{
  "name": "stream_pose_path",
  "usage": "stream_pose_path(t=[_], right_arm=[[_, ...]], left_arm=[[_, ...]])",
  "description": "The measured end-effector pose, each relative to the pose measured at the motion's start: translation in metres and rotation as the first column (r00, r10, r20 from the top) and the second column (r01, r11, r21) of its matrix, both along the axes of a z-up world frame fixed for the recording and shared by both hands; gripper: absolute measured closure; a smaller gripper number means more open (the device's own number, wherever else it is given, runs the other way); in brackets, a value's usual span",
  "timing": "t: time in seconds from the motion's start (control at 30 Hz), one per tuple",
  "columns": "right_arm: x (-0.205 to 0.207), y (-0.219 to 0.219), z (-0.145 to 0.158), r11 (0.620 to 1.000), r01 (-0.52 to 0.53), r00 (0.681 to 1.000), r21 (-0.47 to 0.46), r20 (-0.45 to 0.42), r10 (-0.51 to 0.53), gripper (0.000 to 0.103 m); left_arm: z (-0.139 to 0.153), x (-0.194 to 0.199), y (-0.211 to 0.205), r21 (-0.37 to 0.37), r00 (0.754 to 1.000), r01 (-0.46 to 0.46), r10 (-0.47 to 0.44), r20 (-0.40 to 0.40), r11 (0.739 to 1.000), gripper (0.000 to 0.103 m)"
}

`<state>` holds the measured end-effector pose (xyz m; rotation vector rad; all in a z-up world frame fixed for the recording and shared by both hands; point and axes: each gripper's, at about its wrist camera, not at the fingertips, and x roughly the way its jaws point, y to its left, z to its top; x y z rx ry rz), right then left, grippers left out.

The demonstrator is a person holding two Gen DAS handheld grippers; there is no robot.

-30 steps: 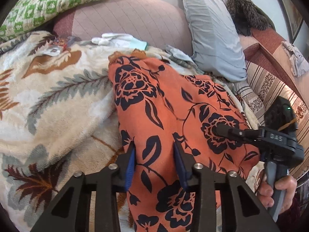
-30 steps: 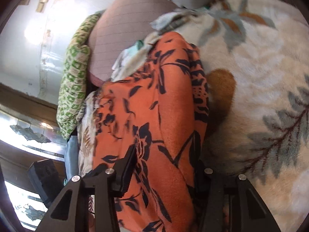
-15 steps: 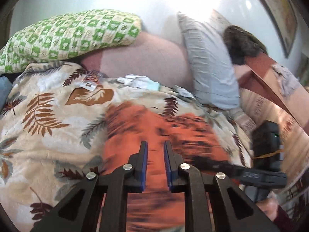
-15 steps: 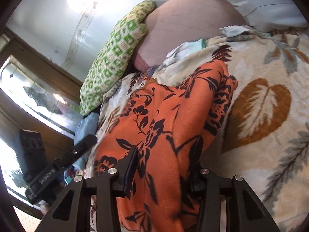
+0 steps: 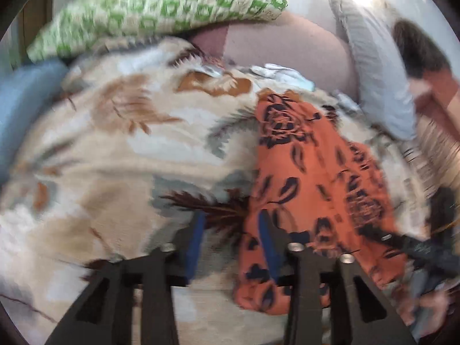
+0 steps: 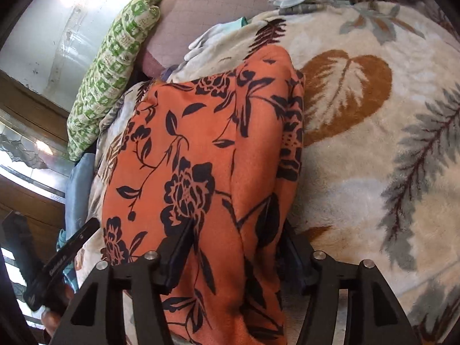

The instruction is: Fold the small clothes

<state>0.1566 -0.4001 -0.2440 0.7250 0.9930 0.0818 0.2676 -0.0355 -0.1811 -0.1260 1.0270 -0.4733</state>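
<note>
Lying folded lengthwise on the leaf-patterned fleece blanket (image 6: 359, 149), the orange black-flowered garment (image 6: 201, 158) needs crosswise folds; left claw (image 5: 230, 244) just spread, empty; right claw (image 6: 238, 247) opening astride it.

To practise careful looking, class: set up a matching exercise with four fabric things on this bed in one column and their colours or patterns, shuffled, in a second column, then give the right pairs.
Things:
1. garment
2. blanket
3. top pillow
4. upright cushion

Looks:
A. cream with brown and grey leaves
B. plain pale grey-blue
C. orange with dark flowers
D. green and cream squares

Pairs: 1-C, 2-A, 3-D, 4-B
</note>
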Motion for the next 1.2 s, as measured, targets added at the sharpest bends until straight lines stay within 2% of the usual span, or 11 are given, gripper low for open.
stream_pose_path(t=[0.07,0.13,0.17,0.27,0.37,0.47,0.57,0.77,0.93,1.07,1.2], right_arm=[[0.0,-0.009,-0.009,0.998,0.003,1.0,0.061,-0.014,-0.002,0.037],[-0.001,-0.011,-0.013,0.995,0.011,1.0,0.103,-0.011,-0.01,0.037],[0.0,-0.012,-0.014,0.993,0.013,1.0,0.116,-0.012,-0.011,0.037],[0.005,-0.009,-0.015,0.992,0.012,1.0,0.127,-0.016,-0.01,0.037],[0.013,-0.009,-0.014,0.989,0.013,1.0,0.145,-0.007,-0.013,0.041],[0.017,-0.006,-0.012,0.991,-0.008,1.0,0.137,0.015,0.006,0.048],[0.023,0.01,0.003,0.996,-0.057,0.997,0.064,0.061,0.053,0.049],[0.017,0.026,0.024,0.99,-0.124,0.986,0.067,0.117,0.116,0.049],[0.024,0.031,0.004,0.988,-0.147,0.989,0.052,0.038,0.145,0.049],[0.032,0.021,-0.011,0.98,-0.118,0.993,0.161,-0.011,0.122,0.042],[0.03,0.014,0.004,0.985,-0.104,0.993,0.137,-0.04,0.11,0.04]], left_arm=[[-0.007,0.004,0.001,-0.106,0.998,0.011,-0.018,-0.061,0.994,0.048],[-0.009,0.001,-0.01,-0.138,0.996,0.055,-0.065,-0.067,0.989,0.039],[-0.01,-0.003,-0.017,-0.131,0.994,0.081,-0.089,-0.06,0.988,0.032],[-0.02,-0.012,-0.043,-0.04,0.988,0.145,-0.146,-0.045,0.989,0.031],[-0.023,-0.017,-0.056,0.047,0.985,0.17,-0.169,-0.013,0.984,0.039],[-0.017,-0.016,-0.049,-0.017,0.987,0.16,-0.16,-0.029,0.987,0.065],[-0.004,-0.023,-0.049,-0.038,0.984,0.179,-0.179,-0.003,0.983,0.071],[0.026,-0.057,-0.054,0.036,0.977,0.205,-0.206,0.045,0.978,0.072],[0.003,-0.068,-0.045,0.148,0.991,0.134,-0.131,-0.027,0.98,0.068],[-0.004,-0.065,-0.037,0.176,0.994,0.108,-0.102,-0.044,0.978,0.057],[0.023,-0.074,-0.038,0.24,0.993,0.067,-0.088,0.076,0.968,0.055]])
